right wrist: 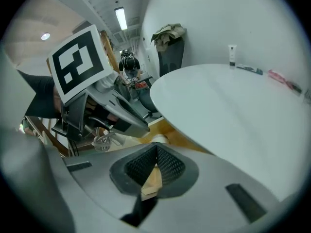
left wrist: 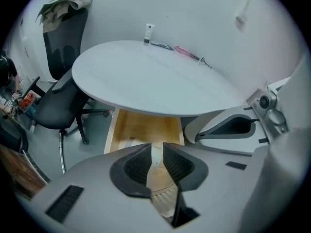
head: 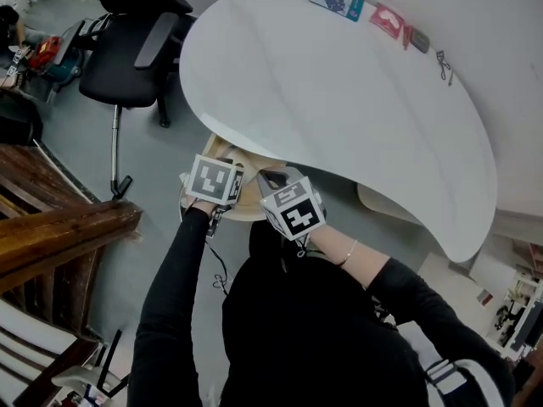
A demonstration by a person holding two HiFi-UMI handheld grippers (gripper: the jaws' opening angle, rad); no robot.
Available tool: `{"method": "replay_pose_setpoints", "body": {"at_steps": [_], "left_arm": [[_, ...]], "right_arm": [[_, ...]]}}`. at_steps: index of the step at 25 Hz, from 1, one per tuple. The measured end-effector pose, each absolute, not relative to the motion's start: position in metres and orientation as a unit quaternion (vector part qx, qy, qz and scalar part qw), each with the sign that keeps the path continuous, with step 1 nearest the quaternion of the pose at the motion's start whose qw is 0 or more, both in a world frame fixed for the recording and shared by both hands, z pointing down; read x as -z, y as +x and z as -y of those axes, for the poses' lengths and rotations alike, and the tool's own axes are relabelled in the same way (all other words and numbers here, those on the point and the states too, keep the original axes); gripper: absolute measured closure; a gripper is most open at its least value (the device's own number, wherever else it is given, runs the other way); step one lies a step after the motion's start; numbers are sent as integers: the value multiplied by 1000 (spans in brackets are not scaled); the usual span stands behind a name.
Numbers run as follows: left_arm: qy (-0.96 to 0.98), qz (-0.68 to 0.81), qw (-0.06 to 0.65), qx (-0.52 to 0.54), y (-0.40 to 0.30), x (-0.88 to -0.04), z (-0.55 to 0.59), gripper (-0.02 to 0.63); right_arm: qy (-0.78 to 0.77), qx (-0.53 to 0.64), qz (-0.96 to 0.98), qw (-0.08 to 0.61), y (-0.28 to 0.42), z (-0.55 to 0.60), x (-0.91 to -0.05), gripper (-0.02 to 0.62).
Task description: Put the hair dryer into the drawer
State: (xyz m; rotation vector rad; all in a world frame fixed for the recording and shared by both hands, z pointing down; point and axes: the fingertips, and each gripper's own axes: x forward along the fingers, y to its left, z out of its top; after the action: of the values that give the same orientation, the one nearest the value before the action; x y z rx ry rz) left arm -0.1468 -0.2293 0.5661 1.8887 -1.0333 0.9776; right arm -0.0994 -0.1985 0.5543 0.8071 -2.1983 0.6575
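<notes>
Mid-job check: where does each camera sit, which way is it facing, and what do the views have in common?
Head view: on the person's head, facing steeply down over the white table and office chair; black sleeves show.
Left gripper view: rides the left gripper, facing along its parted, empty jaws into the open drawer under the table.
Right gripper view: rides the right gripper, facing along its closed jaws toward the table edge and drawer.
Shared: both gripper views show table, drawer and the other gripper.
</notes>
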Motion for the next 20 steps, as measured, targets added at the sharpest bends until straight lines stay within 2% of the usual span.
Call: {"method": "replay_pose_setpoints", "body": {"at_steps": [5,9,20], "left_arm": [[756,432,376,-317,-146,-542,226,592],[775,446,378,-242,-142,-514,223,597],[804,520,271,-99,-150,-433,194,597]], "right_arm": [[312,-247,856,331,-97,197,-539,595],[314,-243,864,310,-96,193,-517,595],[325,-240,885,232,-74,181,-463,595]]}}
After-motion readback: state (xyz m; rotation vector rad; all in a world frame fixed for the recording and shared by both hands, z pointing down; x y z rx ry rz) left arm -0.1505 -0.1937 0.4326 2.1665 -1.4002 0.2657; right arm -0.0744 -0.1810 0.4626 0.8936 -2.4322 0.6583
